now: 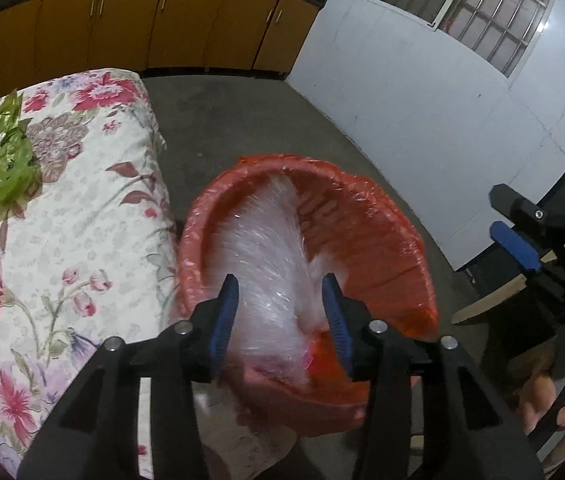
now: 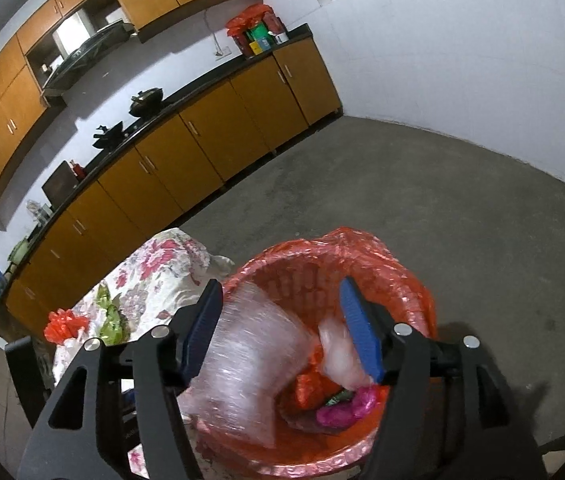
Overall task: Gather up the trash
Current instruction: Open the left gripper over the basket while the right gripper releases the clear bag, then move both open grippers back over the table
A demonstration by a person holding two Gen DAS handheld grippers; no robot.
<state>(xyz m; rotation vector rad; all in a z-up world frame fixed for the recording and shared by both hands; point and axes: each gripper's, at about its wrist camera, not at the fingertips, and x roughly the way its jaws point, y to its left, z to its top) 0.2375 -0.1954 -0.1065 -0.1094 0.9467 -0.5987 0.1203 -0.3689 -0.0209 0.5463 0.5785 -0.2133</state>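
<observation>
A red bin lined with a red plastic bag [image 1: 366, 240] stands on the floor beside the flowered table. A clear plastic sheet [image 1: 270, 256] hangs blurred in the bin's mouth between the open fingers of my left gripper [image 1: 280, 312], not pinched. In the right wrist view the same clear plastic [image 2: 250, 356] lies over the bin [image 2: 398, 276] between the wide-open fingers of my right gripper [image 2: 282, 328]. Pink and red wrappers [image 2: 342, 408] lie at the bin's bottom. A green wrapper [image 1: 8, 168] lies on the table, and a red one [image 2: 60, 326] shows at its far end.
The table carries a flowered cloth [image 1: 82, 220] left of the bin. Orange cabinets [image 2: 210, 136] line the back wall under a dark counter. Bare concrete floor [image 2: 422, 192] spreads behind the bin. A white wall [image 1: 422, 100] stands to the right. My right gripper's body [image 1: 534, 240] shows at the right edge.
</observation>
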